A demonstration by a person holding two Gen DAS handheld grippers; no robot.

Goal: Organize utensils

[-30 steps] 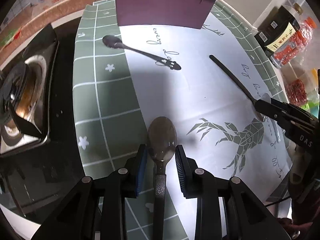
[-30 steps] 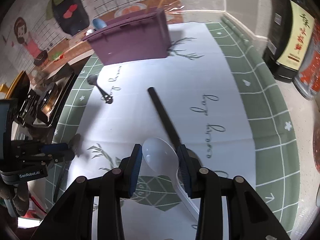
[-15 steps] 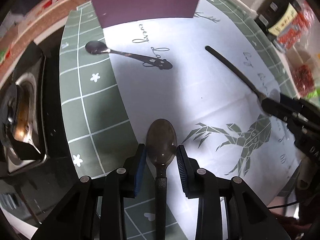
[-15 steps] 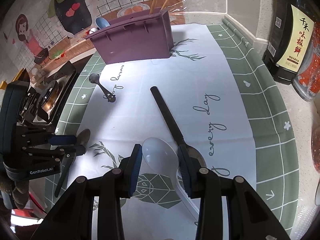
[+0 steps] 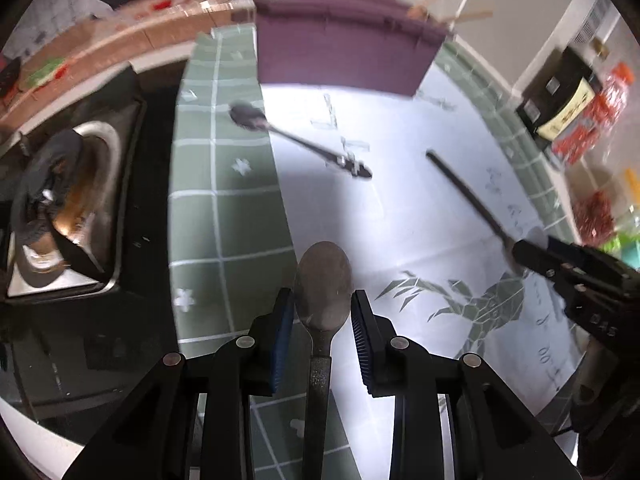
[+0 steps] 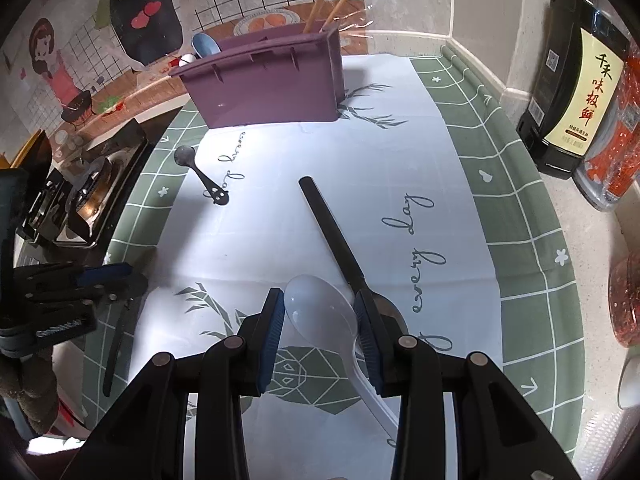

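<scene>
The left tool (image 5: pixel 322 320) grasps a metal spoon (image 5: pixel 323 280), and since a moment ago the purple holder (image 5: pixel 340 56) at the frame's top stands fuller in its view. The right tool (image 6: pixel 318 320) clenches a white spoon (image 6: pixel 320 312) low in its frame. Both spoons seem ready for the holder.

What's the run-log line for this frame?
left gripper: shut on metal spoon | right gripper: shut on white spoon | purple holder: ahead | two spoons on mat
</scene>
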